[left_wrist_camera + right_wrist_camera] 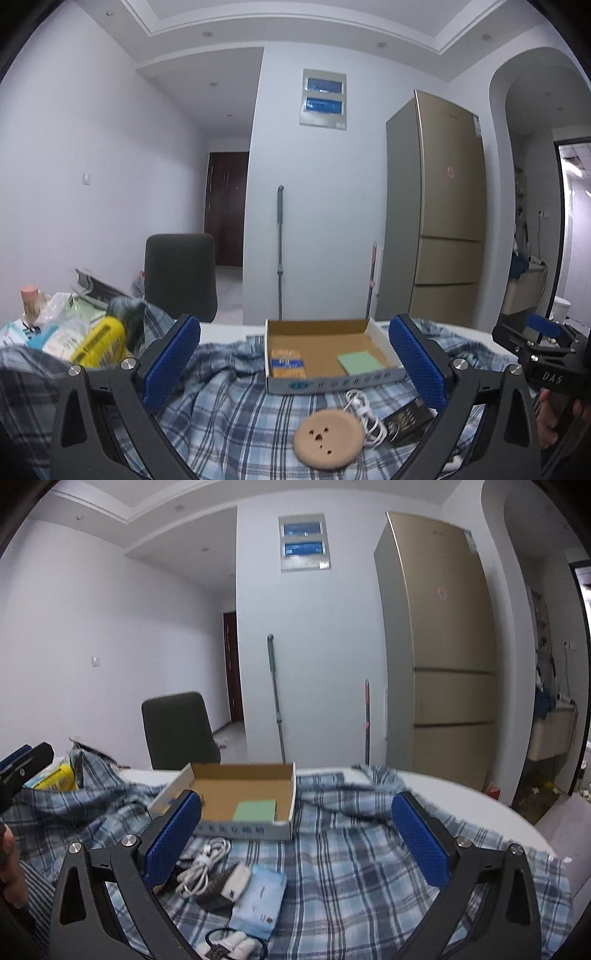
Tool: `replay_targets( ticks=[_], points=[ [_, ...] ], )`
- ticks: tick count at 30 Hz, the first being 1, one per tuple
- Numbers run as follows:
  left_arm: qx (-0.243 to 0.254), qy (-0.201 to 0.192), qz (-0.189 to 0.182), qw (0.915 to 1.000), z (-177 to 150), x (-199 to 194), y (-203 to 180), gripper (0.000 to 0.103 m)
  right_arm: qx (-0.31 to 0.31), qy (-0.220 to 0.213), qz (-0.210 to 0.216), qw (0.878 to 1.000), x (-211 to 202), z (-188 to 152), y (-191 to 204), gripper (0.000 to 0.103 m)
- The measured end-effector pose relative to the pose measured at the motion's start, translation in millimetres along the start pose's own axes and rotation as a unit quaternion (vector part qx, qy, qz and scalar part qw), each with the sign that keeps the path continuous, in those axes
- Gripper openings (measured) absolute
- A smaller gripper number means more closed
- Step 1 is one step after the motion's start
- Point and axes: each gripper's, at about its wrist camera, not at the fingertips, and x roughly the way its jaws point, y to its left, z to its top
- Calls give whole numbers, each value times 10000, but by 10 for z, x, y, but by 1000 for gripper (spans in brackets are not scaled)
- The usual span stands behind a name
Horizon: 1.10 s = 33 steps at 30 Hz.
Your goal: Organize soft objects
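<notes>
Looking over the table from both wrist cameras, I read it like this:

Plaid shirt: a blue-and-white checked shirt lies rumpled over the white table, filling the lower half of both views.

Cardboard box: an open shallow box sits on the shirt at 12 o'clock from my left gripper, holding a green pad and a small orange-and-blue packet.

Small items on the shirt: a round tan disc with holes at 6 o'clock from the box, a coiled white cable just beside it at 3 o'clock, and a dark booklet further that way. In the right view, a light blue packet lies at 6 o'clock from the box.

Left gripper: my left gripper has its jaws spread wide, with nothing pressed between the blue pads, above the shirt.

Right gripper: my right gripper is just as wide and holds nothing.

Clutter: a yellow pack and other packets are piled at 9 o'clock.

Room: a dark chair stands behind the table, a mop handle leans on the wall, and a gold fridge stands at 2 o'clock.
</notes>
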Motion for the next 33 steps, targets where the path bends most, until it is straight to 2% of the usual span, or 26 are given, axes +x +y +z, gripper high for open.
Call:
replay_targets(
  ticks=[3,8,27,33],
  points=[
    [59,114,38,9999,-144,100,-5,103,-21,198,41,9998,75,-61,1,103],
    [240,342,221,9989,-347,231,-32,103,-50,201,58,9998,69,-89,12,103],
    [163,472,86,9987,-371,283,-29,103,-112,277,122,9995,86,-92,47,103],
    [128,622,-11,9980,-389,320,-21,103,-105,304,168,9993,94,-93,46,103]
  ],
)
